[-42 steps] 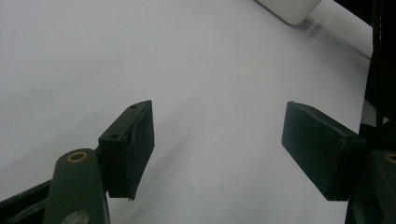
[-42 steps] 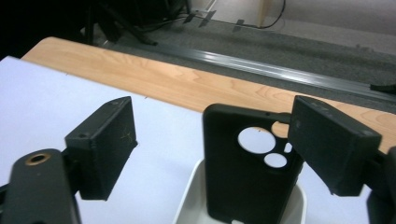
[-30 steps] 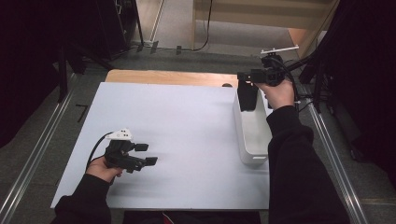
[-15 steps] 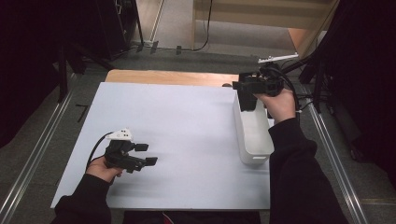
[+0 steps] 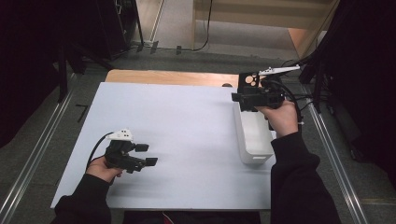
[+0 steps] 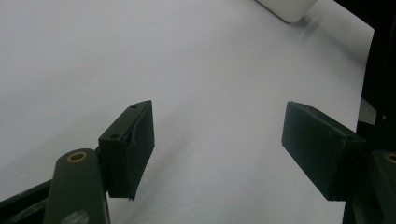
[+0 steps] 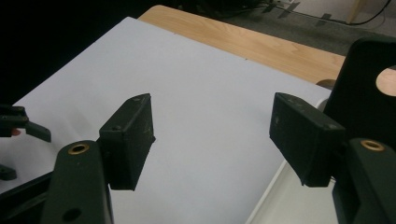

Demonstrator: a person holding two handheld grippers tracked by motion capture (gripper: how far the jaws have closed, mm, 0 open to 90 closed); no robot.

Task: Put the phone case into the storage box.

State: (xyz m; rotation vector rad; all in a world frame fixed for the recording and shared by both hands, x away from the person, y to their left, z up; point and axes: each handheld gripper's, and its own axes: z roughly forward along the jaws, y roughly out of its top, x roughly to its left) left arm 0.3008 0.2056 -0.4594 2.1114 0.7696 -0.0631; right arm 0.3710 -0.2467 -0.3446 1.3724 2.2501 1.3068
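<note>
My left gripper (image 5: 147, 155) rests low over the near-left part of the white mat (image 5: 187, 121), jaws open and pointing right with nothing between them. In the left gripper view its jaws (image 6: 217, 149) stand wide apart over bare mat. My right gripper (image 5: 236, 97) hovers at the far end of a long white tray (image 5: 256, 137), pointing left, open and empty. In the right gripper view its jaws (image 7: 212, 135) frame bare mat. A black plate with round holes (image 5: 243, 80) stands just behind it, also at the right (image 7: 359, 70).
The mat lies on a wooden table whose bare strip (image 5: 168, 77) shows along the far edge. The tray's corner (image 6: 285, 7) and rim (image 7: 280, 205) show in the gripper views. The left gripper (image 7: 18, 126) shows far off. Metal rails and cables flank the table.
The right gripper rose from above the tray's far end and turned to point left across the mat. The left gripper has stayed put.
</note>
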